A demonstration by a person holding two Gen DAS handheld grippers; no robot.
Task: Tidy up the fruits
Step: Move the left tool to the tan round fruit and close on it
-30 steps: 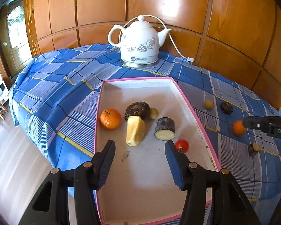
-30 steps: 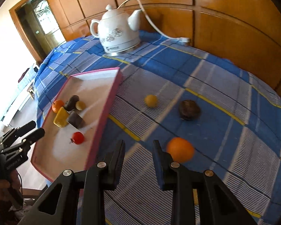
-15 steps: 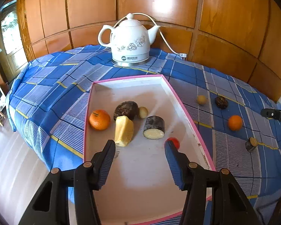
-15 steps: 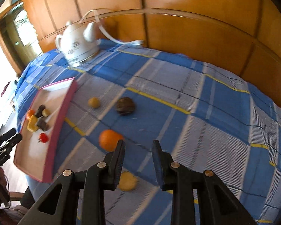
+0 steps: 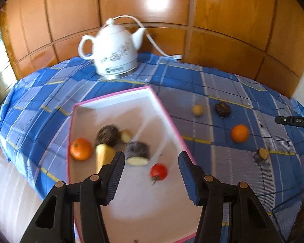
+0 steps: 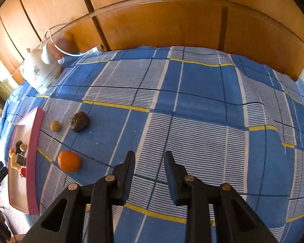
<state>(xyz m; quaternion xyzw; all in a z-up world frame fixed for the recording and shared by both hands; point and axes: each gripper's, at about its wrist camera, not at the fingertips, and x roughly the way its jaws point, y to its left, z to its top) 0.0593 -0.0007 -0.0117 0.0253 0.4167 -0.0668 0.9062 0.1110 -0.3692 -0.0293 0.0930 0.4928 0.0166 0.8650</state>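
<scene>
The pink-rimmed white tray (image 5: 172,121) holds an orange (image 5: 80,149), a dark round fruit (image 5: 108,135), a small yellowish fruit (image 5: 126,136), a yellow piece (image 5: 103,158), a dark cut piece (image 5: 137,152) and a red tomato (image 5: 158,171). My left gripper (image 5: 152,156) hovers open and empty over the tray's near half. On the cloth lie a small yellow fruit (image 6: 55,126), a dark fruit (image 6: 80,121) and an orange (image 6: 69,161). My right gripper (image 6: 150,155) stands narrowly open and empty over bare cloth, right of that orange.
A white kettle (image 5: 113,52) with its cord stands at the back of the blue checked tablecloth (image 6: 202,105). A small dark-and-yellow piece (image 5: 261,155) lies near the table's right side. Wooden wall panels close the back. The table edge drops off at the left, behind the tray.
The right gripper swung to the right across the cloth and rolled, so the orange now lies to its left. The left gripper shifted right over the tray. Neither gripper's jaws moved.
</scene>
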